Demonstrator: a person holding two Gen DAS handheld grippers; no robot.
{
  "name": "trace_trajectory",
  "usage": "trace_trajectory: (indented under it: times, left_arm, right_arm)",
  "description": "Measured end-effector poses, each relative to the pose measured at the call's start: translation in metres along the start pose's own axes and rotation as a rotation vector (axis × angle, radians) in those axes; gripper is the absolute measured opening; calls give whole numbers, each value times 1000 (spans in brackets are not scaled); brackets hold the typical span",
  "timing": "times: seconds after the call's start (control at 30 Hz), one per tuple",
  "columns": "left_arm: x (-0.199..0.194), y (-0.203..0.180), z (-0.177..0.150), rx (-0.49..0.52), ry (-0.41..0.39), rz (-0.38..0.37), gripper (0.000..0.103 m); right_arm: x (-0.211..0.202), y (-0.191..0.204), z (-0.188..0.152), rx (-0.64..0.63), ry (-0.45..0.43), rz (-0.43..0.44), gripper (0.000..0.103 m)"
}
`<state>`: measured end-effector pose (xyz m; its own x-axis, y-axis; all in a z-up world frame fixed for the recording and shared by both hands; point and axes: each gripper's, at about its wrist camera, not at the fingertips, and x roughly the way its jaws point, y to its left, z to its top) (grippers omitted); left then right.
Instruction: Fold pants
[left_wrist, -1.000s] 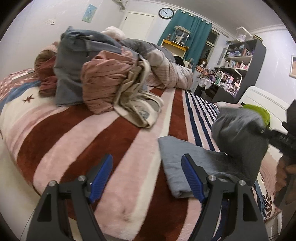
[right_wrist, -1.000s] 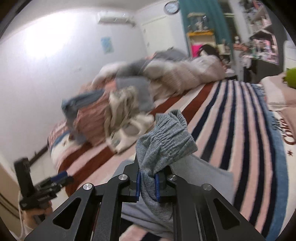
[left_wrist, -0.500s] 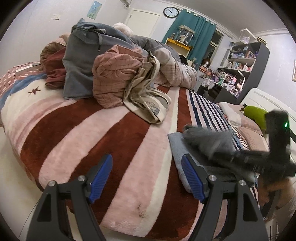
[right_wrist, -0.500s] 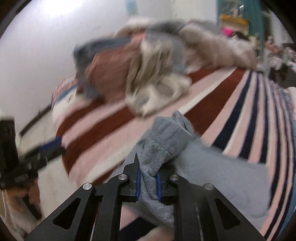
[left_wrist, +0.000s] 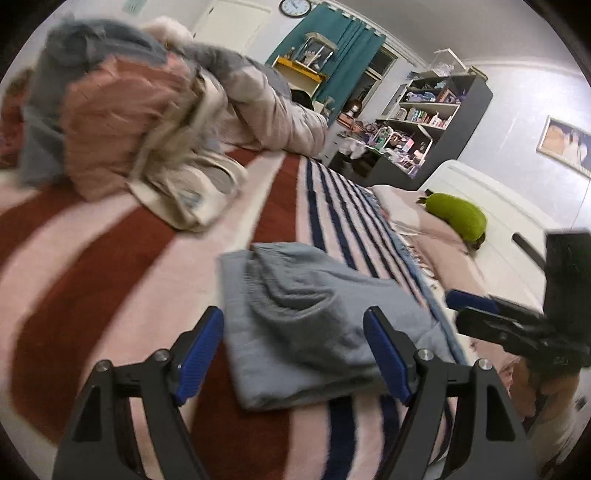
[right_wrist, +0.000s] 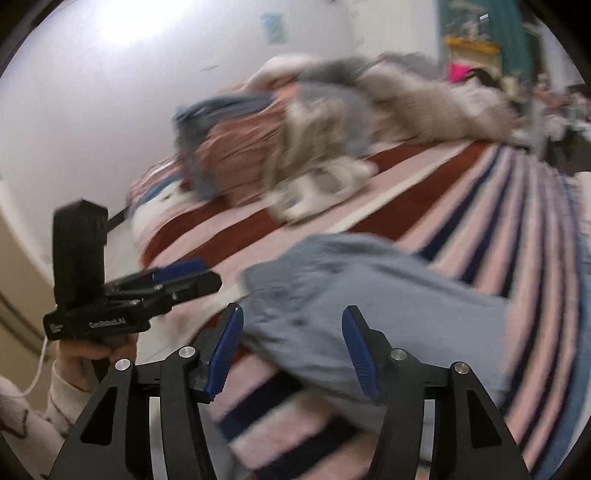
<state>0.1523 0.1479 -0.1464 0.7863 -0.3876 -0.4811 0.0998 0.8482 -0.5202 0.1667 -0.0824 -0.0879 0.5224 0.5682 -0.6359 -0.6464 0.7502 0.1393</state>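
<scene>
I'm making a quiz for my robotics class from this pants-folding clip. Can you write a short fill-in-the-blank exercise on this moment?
1. The folded pants are ____ in colour.
2. They lie on a ____ blanket.
3. The right gripper has just been opening; its pads now ____ the pants.
4. The left gripper holds ____.

Missing words: grey; striped; do not press on; nothing

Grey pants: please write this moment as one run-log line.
grey pants: folded on bed | right gripper: jaws just opened, pants released | left gripper: open, empty
</scene>
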Motion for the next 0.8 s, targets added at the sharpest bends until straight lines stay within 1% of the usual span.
trace_trajectory:
  times: [0.07, 0.1, 0.13, 0.17, 0.2, 0.23, 0.27, 0.37, 0.47, 0.57, 0.6, 0.63, 0.67, 0.7, 0.73, 0.77, 0.8]
  left_arm:
    - [15, -2, 3, -38, 8, -17, 75]
    - [24, -4, 4, -43, 17, -6, 74]
    - [29, -5, 3, -38, 24, 9, 62]
    - [33, -7, 2, -29, 30, 33, 43]
    - [33, -10, 0, -9, 28, 82, 36]
    - [31, -10, -1, 2, 28, 100, 27]
    - [27, -8, -3, 8, 23, 106, 23]
    - [9, 0, -13, 5, 17, 119, 20]
    - [3, 2, -29, 34, 51, 163, 20]
    - [7, 3, -37, 48, 63, 190, 21]
    - [6, 2, -36, 48, 63, 196, 23]
    - [6, 0, -34, 59, 66, 212, 29]
    - [4, -2, -31, 78, 70, 238, 43]
    - [1, -4, -27, 98, 62, 262, 50]
    - [-5, -7, -22, 116, 39, 270, 56]
    - [-10, -9, -17, 125, 19, 263, 58]
    - [-16, -14, -9, 132, -6, 238, 58]
  right_arm:
    - [-14, -18, -8, 32, -21, -52, 51]
    - [-16, -25, -11, 50, -25, -66, 51]
    - [-18, -33, -15, 71, -28, -74, 51]
    - [-19, -40, -20, 93, -27, -81, 51]
    - [-18, -49, -25, 117, -22, -88, 51]
    - [-18, -54, -29, 133, -16, -95, 51]
    - [-17, -59, -34, 146, -9, -104, 51]
    - [-11, -72, -48, 188, 16, -113, 51]
    - [-7, -78, -60, 218, 33, -101, 51]
    - [-6, -77, -59, 216, 16, -94, 51]
    - [-4, -77, -56, 212, 9, -97, 51]
    - [-5, -77, -53, 208, 3, -101, 51]
    - [-7, -77, -49, 203, -6, -105, 51]
    - [-9, -76, -46, 195, -16, -109, 51]
    - [-12, -76, -43, 181, -28, -116, 51]
    - [-15, -76, -40, 167, -39, -126, 51]
    - [-16, -76, -37, 156, -47, -137, 51]
